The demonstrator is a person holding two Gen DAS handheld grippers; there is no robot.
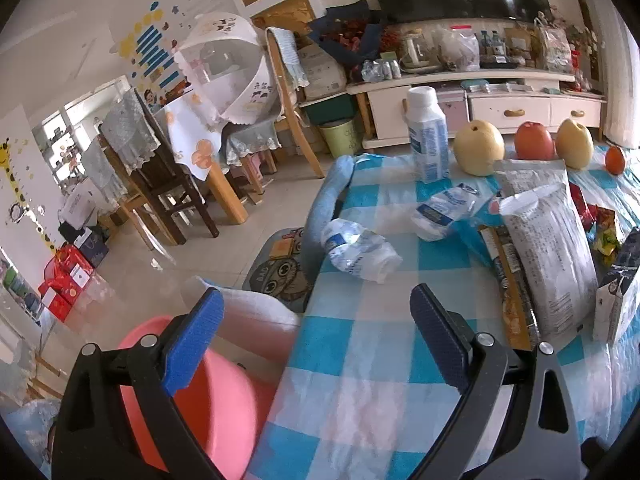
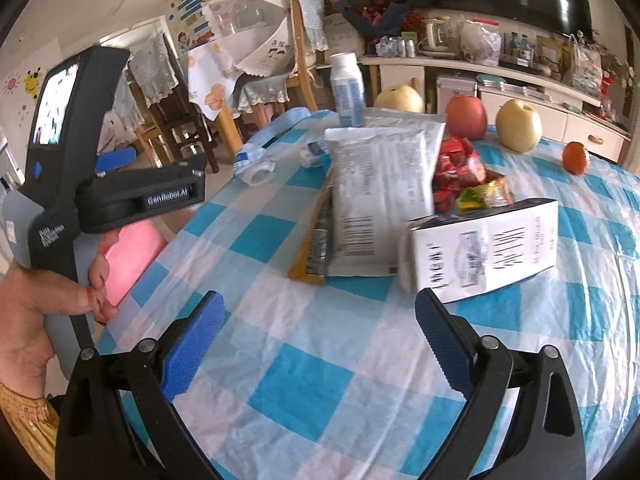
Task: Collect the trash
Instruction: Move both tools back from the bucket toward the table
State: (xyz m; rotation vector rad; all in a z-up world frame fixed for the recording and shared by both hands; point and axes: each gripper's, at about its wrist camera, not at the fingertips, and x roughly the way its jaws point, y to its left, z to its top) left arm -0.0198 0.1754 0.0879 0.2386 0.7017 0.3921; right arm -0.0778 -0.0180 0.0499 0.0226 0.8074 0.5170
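Note:
Trash lies on a blue-and-white checked tablecloth point(image 1: 360, 344). In the left wrist view a crushed clear water bottle point(image 1: 360, 250) lies near the table's left edge, a second crushed bottle point(image 1: 444, 212) behind it, and a grey-white foil bag point(image 1: 548, 248) to the right. My left gripper point(image 1: 316, 320) is open and empty, straddling the table's left edge above a pink bin point(image 1: 216, 392). My right gripper point(image 2: 320, 324) is open and empty, just in front of a white carton point(image 2: 484, 248) lying on its side. The foil bag point(image 2: 380, 196) and red and yellow wrappers point(image 2: 460, 172) lie behind it.
An upright white bottle point(image 1: 428, 136), two pears point(image 1: 478, 148), an apple point(image 1: 534, 142) and a small orange point(image 1: 614, 160) stand at the table's far side. Chairs and a dining table point(image 1: 192, 152) stand left across the floor. The left gripper's body point(image 2: 92, 184) shows in the right wrist view.

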